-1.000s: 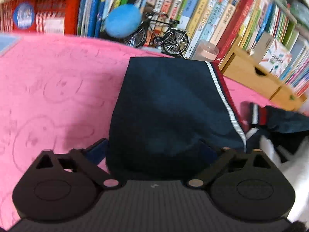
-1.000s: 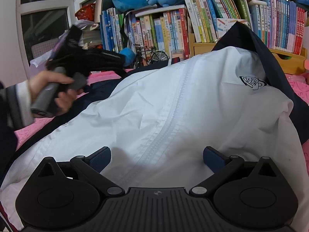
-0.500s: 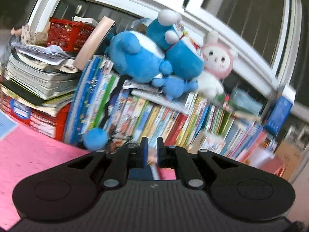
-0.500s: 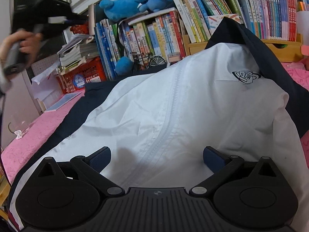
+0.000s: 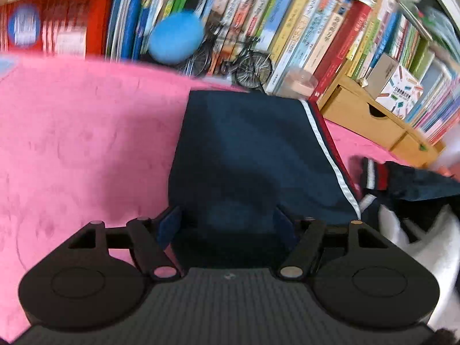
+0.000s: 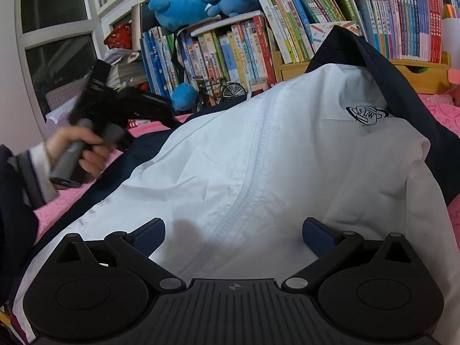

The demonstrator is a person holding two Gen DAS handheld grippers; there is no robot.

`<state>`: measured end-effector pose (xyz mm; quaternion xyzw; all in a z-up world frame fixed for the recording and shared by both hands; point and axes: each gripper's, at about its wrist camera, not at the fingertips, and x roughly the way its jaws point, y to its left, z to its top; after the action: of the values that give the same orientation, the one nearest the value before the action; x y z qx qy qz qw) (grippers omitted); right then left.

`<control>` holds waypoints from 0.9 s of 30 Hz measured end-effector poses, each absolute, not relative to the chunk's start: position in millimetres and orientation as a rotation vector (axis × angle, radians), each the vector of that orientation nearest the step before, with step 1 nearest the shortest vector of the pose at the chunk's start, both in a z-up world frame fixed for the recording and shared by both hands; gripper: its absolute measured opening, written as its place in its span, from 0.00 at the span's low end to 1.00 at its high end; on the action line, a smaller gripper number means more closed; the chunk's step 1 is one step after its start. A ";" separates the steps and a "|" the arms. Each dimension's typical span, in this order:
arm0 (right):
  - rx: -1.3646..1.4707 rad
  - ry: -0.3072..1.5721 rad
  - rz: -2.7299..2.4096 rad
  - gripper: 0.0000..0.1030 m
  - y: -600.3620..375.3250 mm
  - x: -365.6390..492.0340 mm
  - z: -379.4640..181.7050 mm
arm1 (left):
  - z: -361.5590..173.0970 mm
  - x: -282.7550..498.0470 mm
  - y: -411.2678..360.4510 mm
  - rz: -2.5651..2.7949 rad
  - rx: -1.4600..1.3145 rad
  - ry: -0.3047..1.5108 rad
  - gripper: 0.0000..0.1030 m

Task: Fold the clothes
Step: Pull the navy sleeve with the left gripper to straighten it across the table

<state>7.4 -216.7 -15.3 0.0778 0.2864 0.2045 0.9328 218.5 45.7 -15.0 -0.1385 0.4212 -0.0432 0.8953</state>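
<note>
A navy and white jacket lies on a pink blanket (image 5: 72,143). In the left wrist view a folded navy panel (image 5: 247,161) with a white and red stripe lies flat, and my left gripper (image 5: 227,225) is open just over its near edge, holding nothing. In the right wrist view the white front (image 6: 258,172) with its zip and crest bulges up, navy fabric (image 6: 388,80) behind it. My right gripper (image 6: 234,233) is open over the white front. The left gripper also shows in the right wrist view (image 6: 120,109), held in a hand.
Shelves of books (image 6: 230,49) line the far edge, with blue plush toys (image 6: 195,5) on top. A model bicycle (image 5: 244,63) and a blue ball (image 5: 175,38) stand by the books. A wooden drawer box (image 5: 371,118) stands at the right.
My left gripper was raised and shut half a second ago, facing the shelves. It has come back down over the navy panel and opened. My right gripper has stayed in place.
</note>
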 end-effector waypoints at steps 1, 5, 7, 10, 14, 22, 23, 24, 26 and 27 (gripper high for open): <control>0.161 0.586 0.419 1.00 -216.9 7.3 -15.3 | -13.7 220.3 43.8 -0.091 -0.285 0.876 0.41; 0.168 0.585 0.421 1.00 -217.7 7.2 -15.4 | 2.5 212.7 44.6 -0.226 -0.372 0.847 0.03; 0.172 0.584 0.421 1.00 -217.7 6.9 -15.8 | 14.9 202.6 44.4 -0.344 -0.430 0.807 0.03; 0.174 0.584 0.422 1.00 -218.3 7.1 -16.0 | 32.3 179.2 38.1 -0.583 -0.485 0.785 0.03; 0.176 0.584 0.423 1.00 -218.8 7.7 -15.9 | 44.2 131.8 4.1 -0.690 -0.279 0.789 0.10; 0.180 0.583 0.425 1.00 -219.8 7.7 -16.5 | 37.7 169.0 59.8 -0.262 -0.387 0.757 0.70; 0.180 0.583 0.425 1.00 -220.0 7.6 -16.6 | 29.2 175.3 68.0 -0.228 -0.415 0.797 0.68; 0.182 0.582 0.425 1.00 -220.3 7.8 -16.6 | 20.6 181.6 76.1 -0.193 -0.443 0.837 0.68; 0.188 0.581 0.427 1.00 -220.9 7.9 -16.5 | 5.4 176.2 85.8 -0.182 -0.459 0.868 0.68; 0.191 0.581 0.427 1.00 -221.2 8.0 -16.5 | -0.4 172.4 89.2 -0.196 -0.477 0.882 0.68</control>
<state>8.0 -221.2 -16.5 0.0933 0.2837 0.2086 0.9313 172.4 89.2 -0.4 -0.2281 0.4221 -0.0937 0.8724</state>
